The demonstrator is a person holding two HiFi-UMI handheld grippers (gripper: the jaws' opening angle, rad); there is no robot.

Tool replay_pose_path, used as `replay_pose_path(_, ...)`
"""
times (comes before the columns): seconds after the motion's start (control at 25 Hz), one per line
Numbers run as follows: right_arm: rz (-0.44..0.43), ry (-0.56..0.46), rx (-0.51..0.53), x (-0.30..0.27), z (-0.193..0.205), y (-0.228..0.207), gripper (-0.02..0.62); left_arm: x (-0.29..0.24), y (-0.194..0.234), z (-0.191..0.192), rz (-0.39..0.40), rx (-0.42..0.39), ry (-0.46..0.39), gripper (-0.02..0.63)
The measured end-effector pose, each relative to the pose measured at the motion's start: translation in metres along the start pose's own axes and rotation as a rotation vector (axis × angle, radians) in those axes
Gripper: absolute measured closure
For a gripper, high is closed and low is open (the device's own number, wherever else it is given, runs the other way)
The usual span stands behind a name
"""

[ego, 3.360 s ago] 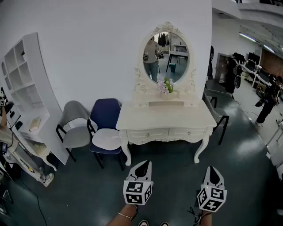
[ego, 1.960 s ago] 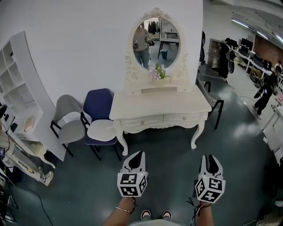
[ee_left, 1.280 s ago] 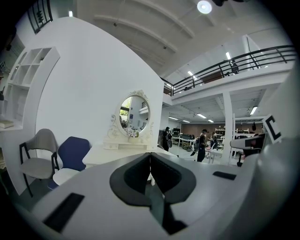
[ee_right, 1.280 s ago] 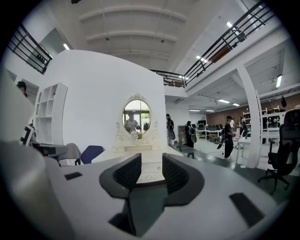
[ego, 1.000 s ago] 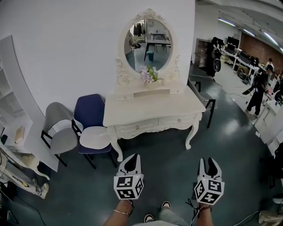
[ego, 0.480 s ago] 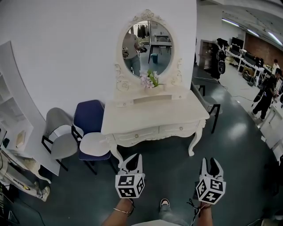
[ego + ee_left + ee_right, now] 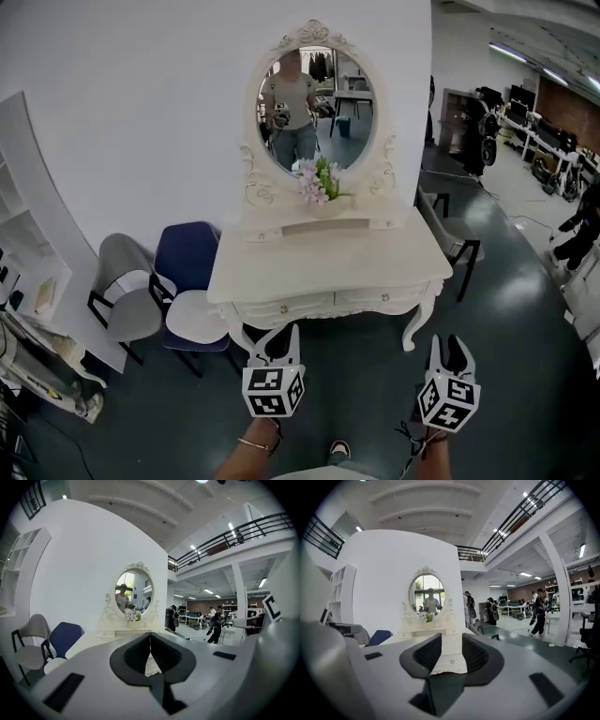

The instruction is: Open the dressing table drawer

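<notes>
Shelf (image 7: 33,244): white, far left, against the wall.

Grey chair (image 7: 127,295) and blue chair (image 7: 192,281): side by side. The blue one stands just beside the table's left end.

Left gripper (image 7: 284,336): held low over the dark floor, in front of the table's left half and clear of it. Its own view shows the left gripper (image 7: 150,635) with jaws closed, tips meeting, nothing between them.

Table (image 7: 328,262): cream, carved legs, at centre with its back to the wall. An oval mirror (image 7: 314,98) stands upright at its rear, with flowers (image 7: 317,180) at the mirror's foot. A person is reflected in the glass.

Left drawer (image 7: 281,307) and right drawer (image 7: 382,298): set side by side in the table front. Both are closed and flush, each with one small knob. Neither gripper touches them.

Right gripper (image 7: 448,343): held low, in front of the table's right end and apart from it. Its own view shows the right gripper (image 7: 452,637) with jaws parted to a moderate gap and holding nothing. The table front and one knob (image 7: 451,659) show through the gap, farther off.

Black chair (image 7: 457,246): near the table's right end.
</notes>
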State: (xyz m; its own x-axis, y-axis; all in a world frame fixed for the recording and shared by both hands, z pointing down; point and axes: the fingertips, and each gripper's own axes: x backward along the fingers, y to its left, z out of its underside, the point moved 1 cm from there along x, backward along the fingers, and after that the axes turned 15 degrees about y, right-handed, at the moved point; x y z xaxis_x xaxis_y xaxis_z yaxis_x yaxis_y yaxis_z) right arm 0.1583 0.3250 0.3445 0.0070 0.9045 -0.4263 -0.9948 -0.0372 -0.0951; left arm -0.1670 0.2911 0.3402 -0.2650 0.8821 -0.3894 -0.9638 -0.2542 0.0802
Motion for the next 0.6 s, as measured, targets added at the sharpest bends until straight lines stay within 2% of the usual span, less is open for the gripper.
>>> replay_pose_path(0.36, -0.014, 0.004, 0.017, -0.062, -0.033, -0.027, 0.454, -0.063, -0.003, -0.026, -0.037, 0.028, -0.006, 0.588)
replay_pose_path(0.6, -0.013, 0.018, 0.017, -0.089, -0.040, -0.046, 0.454, -0.093, -0.013, -0.025, -0.041, 0.038, 0.014, 0.588)
